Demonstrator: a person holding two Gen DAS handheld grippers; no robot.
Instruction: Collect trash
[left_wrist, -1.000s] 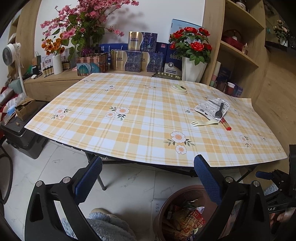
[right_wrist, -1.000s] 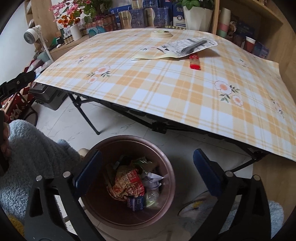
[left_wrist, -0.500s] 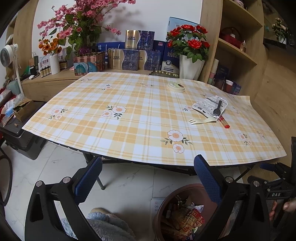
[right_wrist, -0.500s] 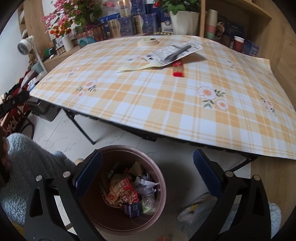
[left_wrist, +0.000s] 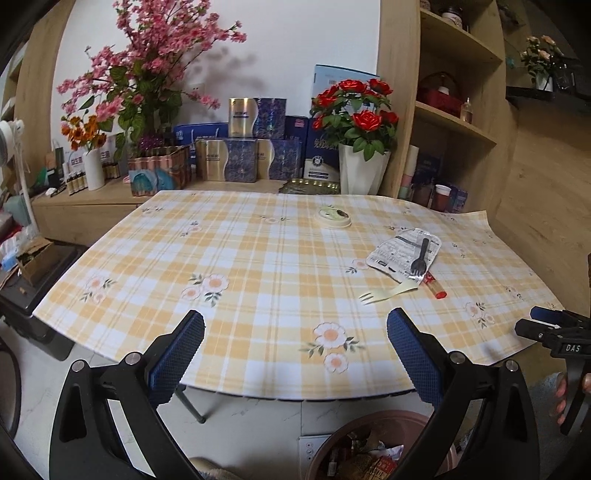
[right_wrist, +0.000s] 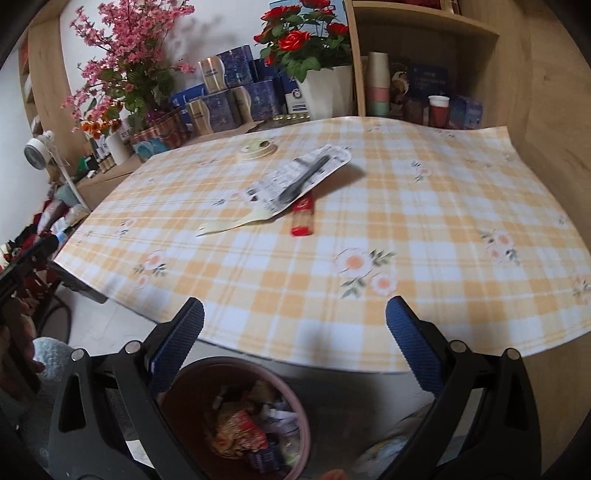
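Note:
On the plaid tablecloth (left_wrist: 258, 266) (right_wrist: 424, 221) lie a printed foil wrapper (left_wrist: 400, 253) (right_wrist: 295, 181) with a black plastic fork (left_wrist: 420, 256) (right_wrist: 304, 177) on it, a cream fork (left_wrist: 386, 293) (right_wrist: 232, 225), a red sachet (left_wrist: 435, 288) (right_wrist: 303, 218) and a round lid (left_wrist: 332, 218) (right_wrist: 256, 149). A brown trash bin (left_wrist: 332, 443) (right_wrist: 184, 384) holding wrappers stands on the floor at the table's near edge. My left gripper (left_wrist: 295, 350) and right gripper (right_wrist: 295, 345) both hang open and empty over that edge, well short of the trash.
Boxes, a white pot of red roses (left_wrist: 360, 147) (right_wrist: 317, 81) and pink flowers (left_wrist: 147, 74) line the low shelf behind the table. A wooden shelving unit (left_wrist: 454, 122) stands at the right. Black cases (left_wrist: 33, 288) sit on the floor left. A hand holds the right gripper's handle (left_wrist: 565, 354).
Both grippers have risen and tilted up from the bin toward the tabletop; the trash on the table now sits nearer. Both stayed open and empty.

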